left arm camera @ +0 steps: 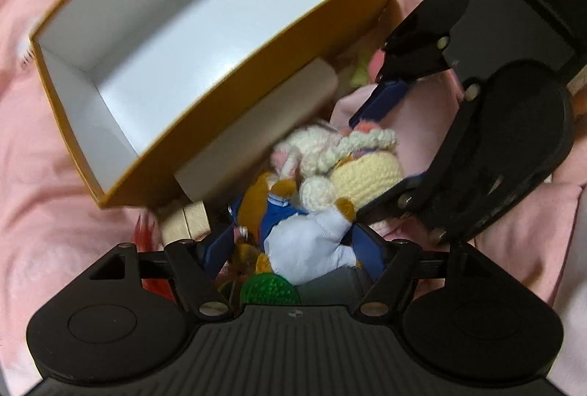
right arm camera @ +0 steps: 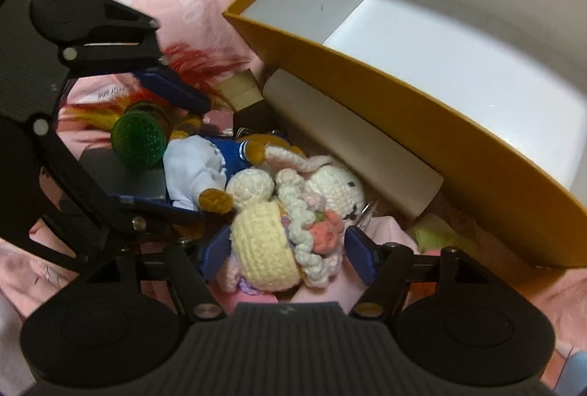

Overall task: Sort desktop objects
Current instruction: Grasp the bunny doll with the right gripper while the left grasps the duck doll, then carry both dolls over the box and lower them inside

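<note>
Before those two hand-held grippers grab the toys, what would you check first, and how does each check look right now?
1. Box empty and open to receive toys: ok.
2. Left hand-held gripper open, straddling the doll in blue and white: ok.
3. Right hand-held gripper open around the crochet bunny: ok.
4. Pads not yet pressing either toy: ok, as far as the views show.
5. The two grippers clear of each other: not ok, they sit very close.
6. Toys lie separate: not ok, the doll's foot touches the bunny; the green round piece crowds the doll.
</note>
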